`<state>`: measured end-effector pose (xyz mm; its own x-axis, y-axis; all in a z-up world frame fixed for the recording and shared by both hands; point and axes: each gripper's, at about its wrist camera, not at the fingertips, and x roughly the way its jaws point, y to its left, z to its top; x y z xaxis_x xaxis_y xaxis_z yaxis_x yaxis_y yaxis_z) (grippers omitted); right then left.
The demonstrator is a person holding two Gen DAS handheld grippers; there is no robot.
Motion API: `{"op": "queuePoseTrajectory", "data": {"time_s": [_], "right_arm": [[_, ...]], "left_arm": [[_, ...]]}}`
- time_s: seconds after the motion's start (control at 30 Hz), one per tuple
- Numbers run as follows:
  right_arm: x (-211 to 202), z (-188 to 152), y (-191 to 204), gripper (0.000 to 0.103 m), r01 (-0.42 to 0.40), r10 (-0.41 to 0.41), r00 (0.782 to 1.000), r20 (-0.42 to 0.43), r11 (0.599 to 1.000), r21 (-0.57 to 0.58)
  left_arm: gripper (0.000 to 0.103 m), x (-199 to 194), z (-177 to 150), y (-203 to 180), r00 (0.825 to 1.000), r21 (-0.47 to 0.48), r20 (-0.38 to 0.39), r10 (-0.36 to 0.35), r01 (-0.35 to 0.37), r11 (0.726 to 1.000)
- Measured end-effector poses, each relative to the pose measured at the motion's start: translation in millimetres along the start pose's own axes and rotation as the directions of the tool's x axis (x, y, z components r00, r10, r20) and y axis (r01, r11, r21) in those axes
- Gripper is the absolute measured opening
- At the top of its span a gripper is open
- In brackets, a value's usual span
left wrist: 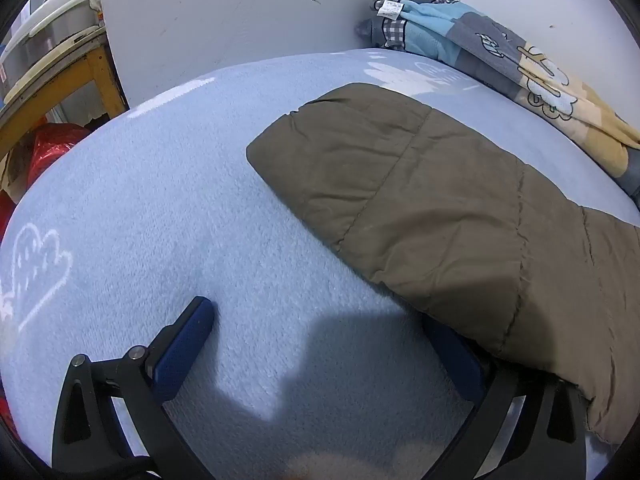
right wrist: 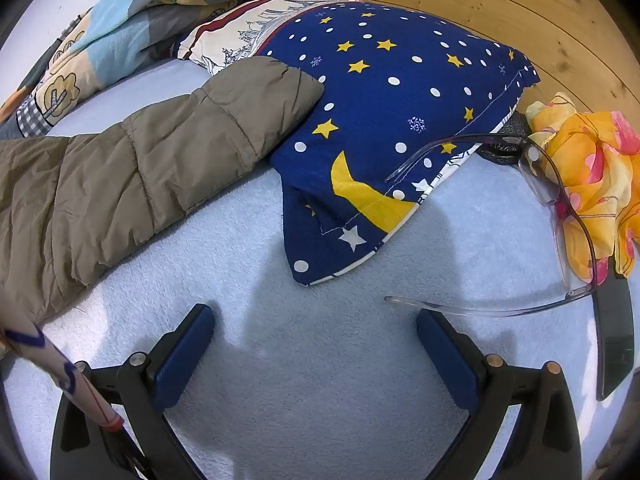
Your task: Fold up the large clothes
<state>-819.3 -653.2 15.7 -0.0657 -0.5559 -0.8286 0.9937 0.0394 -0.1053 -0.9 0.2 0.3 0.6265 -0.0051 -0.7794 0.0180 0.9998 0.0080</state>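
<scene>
Lying beside left claw (left wrist: 320,344): brown padded jacket (left wrist: 420,200).

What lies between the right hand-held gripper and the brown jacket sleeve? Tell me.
Only bare light-blue blanket separates the right hand-held gripper from the brown jacket sleeve, as the right wrist view shows.

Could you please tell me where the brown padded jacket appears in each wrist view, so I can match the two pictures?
Left wrist: brown padded jacket fills the right half, reaching the lower right edge.
Right wrist: same jacket on the left, its sleeve end touching the star pillow.
Shared landmark: the patchwork blanket behind it.
</scene>
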Motion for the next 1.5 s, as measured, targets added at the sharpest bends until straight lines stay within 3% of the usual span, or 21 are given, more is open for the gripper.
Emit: {"op": "queuePoseTrajectory", "data": {"time_s": [0.23,0.5,0.7,0.8,0.9,0.97,1.03,1.13,1.2,1.23,1.33,1.4,1.5], "right_arm": [[0,0,0,0.103,-0.001,0.001,1.0,0.0,1.0,0.001],[-1,0,-2,0.103,0.004,-0.004,1.0,0.002,1.0,0.0],[-20,-12,-12,0.103,-0.106,0.107,0.994,-0.034,0.993,0.047],[-47,-25,-17,0.103,-0.145,0.147,0.988,-0.046,0.988,0.051],[-86,-32,-10,0.103,-0.144,0.144,0.989,-0.014,0.989,0.036],[-136,-36,-5,0.103,-0.166,0.165,0.984,0.064,0.986,-0.001],[-176,-39,4,0.103,-0.169,0.174,0.976,0.132,0.984,-0.049],[-245,-55,30,0.103,-0.247,0.272,0.94,0.205,0.959,-0.139],[-294,-78,44,0.103,-0.318,0.354,0.902,0.248,0.932,-0.175],[-322,-96,53,0.103,-0.37,0.414,0.87,0.268,0.907,-0.202],[-372,-142,75,0.103,-0.461,0.521,0.803,0.288,0.851,-0.253],[-409,-184,94,0.103,-0.534,0.614,0.745,0.26,0.783,-0.318],[-456,-227,111,0.103,-0.541,0.675,0.696,0.246,0.717,-0.439]], "left_arm": [[0.103,-2,-1,0,1.0,0.004,-0.016,0.003,-0.003,1.0],[0.103,-27,-17,6,0.998,0.042,-0.034,-0.049,0.05,0.998],[0.103,-71,-38,16,0.996,0.099,-0.057,-0.07,0.075,0.992],[0.103,-116,-36,21,0.995,0.142,0.029,-0.095,0.09,0.986],[0.103,-177,-38,18,0.979,0.215,0.15,-0.136,0.102,0.971],[0.103,-216,-40,14,0.958,0.269,0.222,-0.18,0.117,0.956],[0.103,-263,-44,7,0.925,0.325,0.294,-0.239,0.138,0.936],[0.103,-330,-61,-3,0.877,0.376,0.344,-0.335,0.198,0.905],[0.103,-366,-84,-14,0.851,0.399,0.343,-0.399,0.253,0.882],[0.103,-384,-98,-18,0.841,0.409,0.331,-0.428,0.281,0.868],[0.103,-424,-135,-34,0.823,0.455,0.274,-0.498,0.345,0.821],[0.103,-454,-165,-44,0.816,0.495,0.243,-0.525,0.361,0.79],[0.103,-491,-203,-48,0.805,0.52,0.24,-0.543,0.366,0.772]]}}
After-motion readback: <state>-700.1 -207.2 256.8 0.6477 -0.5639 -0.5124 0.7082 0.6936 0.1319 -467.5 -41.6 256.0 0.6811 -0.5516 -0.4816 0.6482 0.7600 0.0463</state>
